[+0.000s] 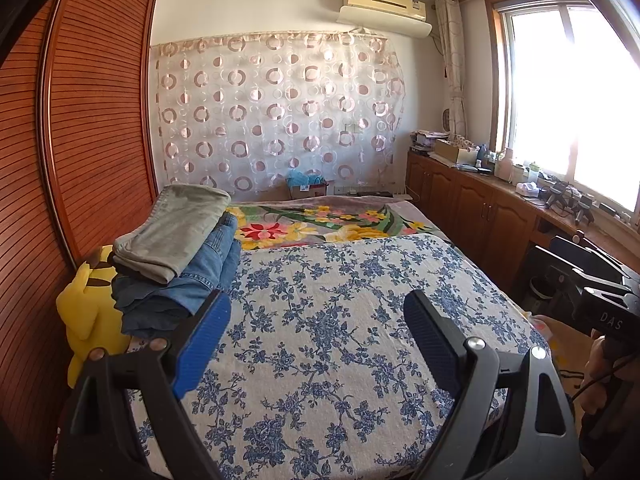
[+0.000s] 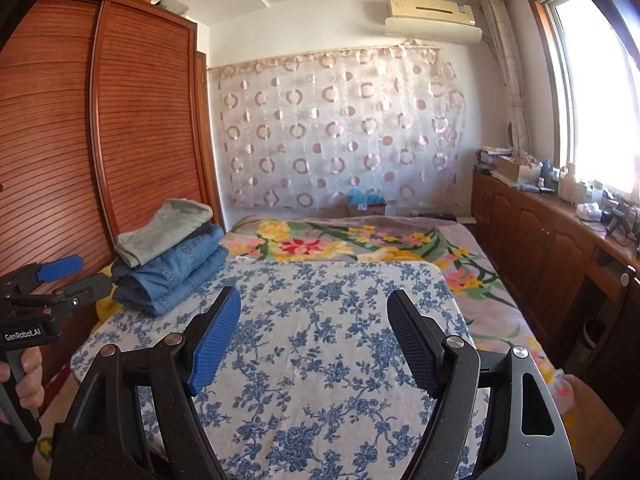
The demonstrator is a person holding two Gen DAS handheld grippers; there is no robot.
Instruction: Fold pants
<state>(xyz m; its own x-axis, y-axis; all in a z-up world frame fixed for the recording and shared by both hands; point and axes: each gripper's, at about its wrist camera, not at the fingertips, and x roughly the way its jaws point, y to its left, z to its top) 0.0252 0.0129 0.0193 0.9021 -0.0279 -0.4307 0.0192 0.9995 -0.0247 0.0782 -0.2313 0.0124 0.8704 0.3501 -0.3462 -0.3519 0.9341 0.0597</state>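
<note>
Pants [image 1: 188, 248] lie in a folded stack at the far left corner of the bed, close to the wardrobe [image 1: 92, 120]: a grey-green pair on top, blue jeans beneath. No unfolded pair shows on the blue floral sheet [image 1: 340, 320], so the fold appears complete, or the next garment lies out of view.

Left gripper [image 1: 316, 340] hovers over the sheet with jaws spread wide and nothing between them. Right gripper [image 2: 314, 336] hovers likewise, jaws wide and empty.

For the next step, lay a garment flat in the middle of the floral sheet, pinch the fabric at the waistband and hem corners, and keep both grippers level so that the layers align.

Open room is ample across the sheet centre. Constraints: the stack and a yellow plush toy [image 1: 88, 312] occupy the left edge, the wardrobe stands just behind them, and the cabinets [image 2: 540, 240] run along the right side, apart from the bed.
</note>
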